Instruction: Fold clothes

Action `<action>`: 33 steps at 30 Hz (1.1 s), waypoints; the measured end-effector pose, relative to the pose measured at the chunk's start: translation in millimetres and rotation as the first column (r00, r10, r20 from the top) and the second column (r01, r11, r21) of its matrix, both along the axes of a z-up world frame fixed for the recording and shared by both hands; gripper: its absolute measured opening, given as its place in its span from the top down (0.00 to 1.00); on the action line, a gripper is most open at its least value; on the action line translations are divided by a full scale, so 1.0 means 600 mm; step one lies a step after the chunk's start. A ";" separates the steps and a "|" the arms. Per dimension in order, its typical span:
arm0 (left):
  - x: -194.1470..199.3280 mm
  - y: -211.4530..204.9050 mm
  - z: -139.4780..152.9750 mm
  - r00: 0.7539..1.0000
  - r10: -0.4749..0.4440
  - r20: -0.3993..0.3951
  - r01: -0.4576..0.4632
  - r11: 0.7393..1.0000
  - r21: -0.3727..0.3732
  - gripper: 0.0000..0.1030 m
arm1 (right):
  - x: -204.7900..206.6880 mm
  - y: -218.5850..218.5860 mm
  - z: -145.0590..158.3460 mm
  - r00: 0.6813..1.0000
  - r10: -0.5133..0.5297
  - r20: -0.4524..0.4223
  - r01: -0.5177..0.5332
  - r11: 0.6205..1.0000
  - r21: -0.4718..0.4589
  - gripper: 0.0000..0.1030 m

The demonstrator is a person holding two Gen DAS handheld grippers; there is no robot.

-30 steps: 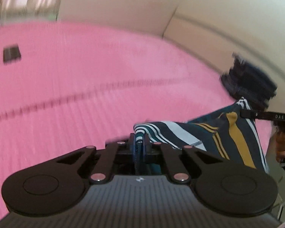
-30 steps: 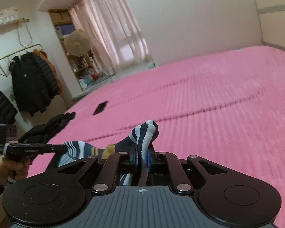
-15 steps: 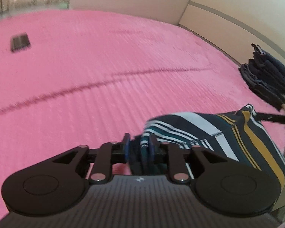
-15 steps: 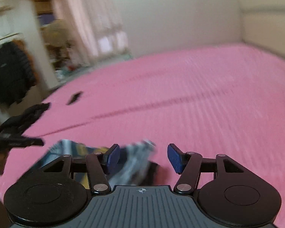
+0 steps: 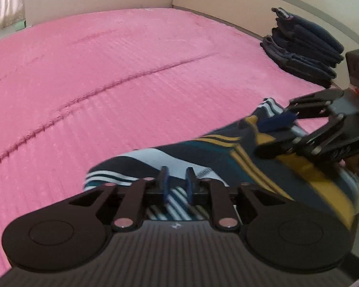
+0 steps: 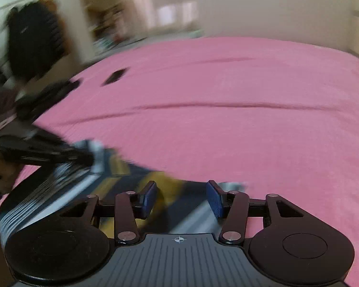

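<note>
Pink ribbed bedspread [image 5: 131, 76] covers the bed beneath both claws. On it lies the striped navy, white and mustard garment [image 5: 227, 153], spread between them. The left claw [image 5: 177, 181] shows a narrow gap between its blue pads, with striped cloth under them, unpinched. The right claw [image 6: 182, 197] is closing, its pads apart over the garment without pressing it. Beyond the right claw sits a stack of folded dark clothes [image 5: 304, 55].
</note>
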State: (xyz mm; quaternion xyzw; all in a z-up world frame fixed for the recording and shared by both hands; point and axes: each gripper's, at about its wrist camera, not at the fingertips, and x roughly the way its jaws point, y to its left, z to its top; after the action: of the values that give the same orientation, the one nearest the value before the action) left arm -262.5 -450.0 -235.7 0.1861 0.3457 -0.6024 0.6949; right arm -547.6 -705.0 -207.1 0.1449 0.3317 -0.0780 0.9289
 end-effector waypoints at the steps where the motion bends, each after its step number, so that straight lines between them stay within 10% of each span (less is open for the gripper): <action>1: 0.011 0.002 -0.001 1.000 0.022 -0.014 -0.023 1.000 -0.004 0.97 | -0.007 -0.012 -0.005 1.000 -0.006 -0.007 0.006 1.000 0.017 0.51; 11: 0.014 0.032 0.021 0.995 0.097 0.010 -0.097 0.995 0.001 0.97 | -0.147 0.057 0.092 0.990 -0.055 0.132 0.054 0.998 0.017 0.51; 15: -0.011 0.089 0.055 0.987 0.144 0.067 -0.143 0.989 -0.019 0.92 | -0.191 0.143 0.057 0.988 0.045 0.146 -0.063 0.991 0.116 0.51; 20: -0.047 0.177 0.036 0.985 0.170 -0.002 -0.170 0.985 -0.009 0.90 | -0.236 0.138 -0.013 0.988 -0.068 0.138 0.034 0.973 0.230 0.52; 26: -0.035 0.243 -0.001 0.962 0.264 -0.069 -0.266 0.964 -0.017 0.90 | -0.206 0.174 -0.008 0.996 -0.046 0.083 0.037 0.994 0.107 0.52; 33: -0.090 0.261 0.032 0.958 0.280 0.065 -0.279 0.960 -0.030 0.90 | -0.203 0.238 0.025 0.997 -0.047 0.063 0.051 0.997 -0.059 0.52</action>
State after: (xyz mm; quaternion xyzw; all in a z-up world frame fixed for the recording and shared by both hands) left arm -316.5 -293.7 -216.5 0.1489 0.3384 -0.4950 0.7863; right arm -669.2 -562.2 -191.9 0.1270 0.2968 -0.1062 0.9405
